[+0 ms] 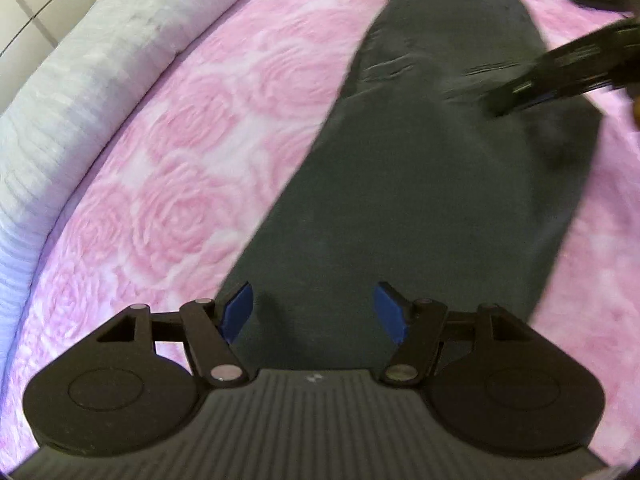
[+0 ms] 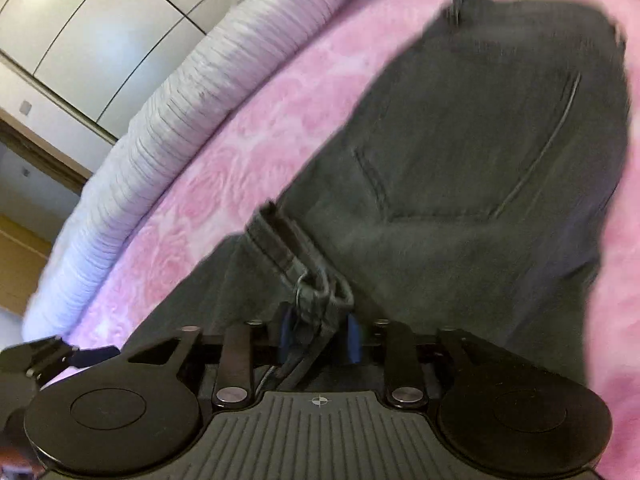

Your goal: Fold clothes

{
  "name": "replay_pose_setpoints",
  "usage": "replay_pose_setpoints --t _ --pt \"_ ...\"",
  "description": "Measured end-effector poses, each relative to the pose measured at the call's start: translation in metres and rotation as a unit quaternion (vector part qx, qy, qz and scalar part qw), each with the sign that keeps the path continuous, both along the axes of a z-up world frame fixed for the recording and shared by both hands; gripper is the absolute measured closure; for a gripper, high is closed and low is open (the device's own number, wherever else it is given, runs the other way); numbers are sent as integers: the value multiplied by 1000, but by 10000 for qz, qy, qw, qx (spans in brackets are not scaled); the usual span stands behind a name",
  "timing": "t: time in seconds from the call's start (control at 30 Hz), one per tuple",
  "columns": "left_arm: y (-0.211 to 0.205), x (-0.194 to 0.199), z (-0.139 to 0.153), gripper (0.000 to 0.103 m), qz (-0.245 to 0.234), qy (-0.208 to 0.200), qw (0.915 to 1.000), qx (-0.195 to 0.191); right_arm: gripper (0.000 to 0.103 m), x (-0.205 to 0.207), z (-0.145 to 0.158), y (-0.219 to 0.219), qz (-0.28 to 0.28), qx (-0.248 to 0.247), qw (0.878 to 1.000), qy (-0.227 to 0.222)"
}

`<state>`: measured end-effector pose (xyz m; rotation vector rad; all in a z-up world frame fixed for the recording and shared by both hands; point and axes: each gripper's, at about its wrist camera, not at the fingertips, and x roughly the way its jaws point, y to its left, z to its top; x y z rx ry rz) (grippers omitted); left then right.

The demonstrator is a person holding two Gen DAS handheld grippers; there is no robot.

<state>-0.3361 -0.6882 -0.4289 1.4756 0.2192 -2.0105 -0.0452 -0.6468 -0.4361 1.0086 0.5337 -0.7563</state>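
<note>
Dark grey jeans (image 1: 420, 184) lie lengthwise on a pink rose-patterned bedspread (image 1: 180, 160). My left gripper (image 1: 314, 300) hangs open over the near end of the jeans, with nothing between its blue pads. In the right wrist view the jeans (image 2: 480, 140) show a back pocket (image 2: 460, 160), and a leg hem (image 2: 280, 240) is folded up over them. The hem's end lies between the blue pads of my right gripper (image 2: 320, 332), whose jaws stand slightly apart and do not press on it. That gripper (image 1: 500, 108) shows blurred at the upper right of the left wrist view.
A pale ribbed blanket roll (image 1: 80, 80) runs along the bed's far left edge (image 2: 160, 140). Beyond it stand white cupboard doors (image 2: 100, 20). Pink bedspread (image 2: 240, 140) surrounds the jeans on both sides. My left gripper (image 2: 60, 354) shows at the lower left.
</note>
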Motion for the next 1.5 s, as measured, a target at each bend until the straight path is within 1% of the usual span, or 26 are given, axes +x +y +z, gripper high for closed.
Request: replay_pose_setpoints --t 0.1,0.13,0.2,0.33,0.43,0.53,0.57,0.63,0.7,0.77,0.83,0.9,0.93,1.0,1.03,1.07,1.13,1.17,1.2,1.27,1.3,1.33,1.37,1.43,1.47,1.5 --pt "-21 10 -18 31 353 103 9991 215 68 4 24 17 90 -669 9971 353" --pt "-28 14 -24 30 464 163 9984 290 67 10 30 25 235 -1053 9928 527" --pt "-31 21 -27 28 487 314 9978 333 66 22 42 42 520 -1808 9783 867" --pt "-32 37 -28 29 517 492 9969 320 66 42 43 51 723 -2376 9627 1069" --pt "-39 57 -33 28 810 804 9920 534 66 68 17 40 1005 -2203 9647 1039" --pt "-41 64 -34 29 891 977 9892 636 67 79 -24 26 1050 -1519 9721 1446" --pt "-41 64 -34 29 889 985 9891 640 67 75 -31 26 1025 -1501 9738 1367" --pt "-42 69 -27 31 920 1066 9879 656 67 77 -28 30 1216 -1646 9668 1532" --pt "-43 77 -17 42 945 1174 9866 627 67 74 -16 34 1167 -1530 9682 1596" --pt "-42 95 -1 42 889 1258 9869 471 66 73 2 50 1164 -1665 9647 1673" --pt "-38 109 12 40 639 1085 9919 154 66 78 20 80 1352 -1818 9589 1709" --pt "-26 121 20 35 78 675 9973 -289 63 93 32 131 1916 -1992 9450 1747" --pt "-19 125 21 33 -226 450 9975 -493 60 102 35 156 2214 -2041 9376 1742" --pt "-1 133 17 29 -900 -25 9921 -875 54 126 36 209 2916 -2165 9162 1695" --pt "6 136 14 29 -1178 -178 9881 -977 49 138 35 232 3236 -2240 9039 1674" --pt "16 138 8 28 -1497 -345 9822 -1079 48 153 32 258 3558 -2411 8864 1720" --pt "37 142 -5 27 -2183 -583 9660 -1254 47 180 20 296 3836 -2751 8594 1966" --pt "48 143 -13 27 -2598 -677 9536 -1360 47 193 11 311 3892 -2871 8478 2177" --pt "57 144 -21 27 -2939 -774 9408 -1500 47 203 -3 320 3922 -3053 8291 2561" --pt "72 145 -38 27 -3628 -946 9090 -1818 47 222 -30 338 3957 -3395 7868 3304" --pt "77 145 -45 27 -3932 -1011 8925 -1968 47 223 -38 339 3937 -3488 7767 3464" --pt "81 145 -52 27 -4187 -1058 8758 -2156 47 221 -38 339 3870 -3513 7816 3404" --pt "81 143 -57 27 -4363 -1071 8629 -2316 48 217 -36 338 3818 -3489 7862 3382" --pt "80 140 -68 24 -4698 -1091 8357 -2627 64 210 -33 340 3834 -3506 7852 3371" --pt "77 136 -70 24 -4789 -1073 8276 -2722 69 207 -29 340 3834 -3480 7875 3343" --pt "74 133 -72 25 -4876 -1055 8197 -2814 77 205 -23 338 3799 -3408 7945 3290"
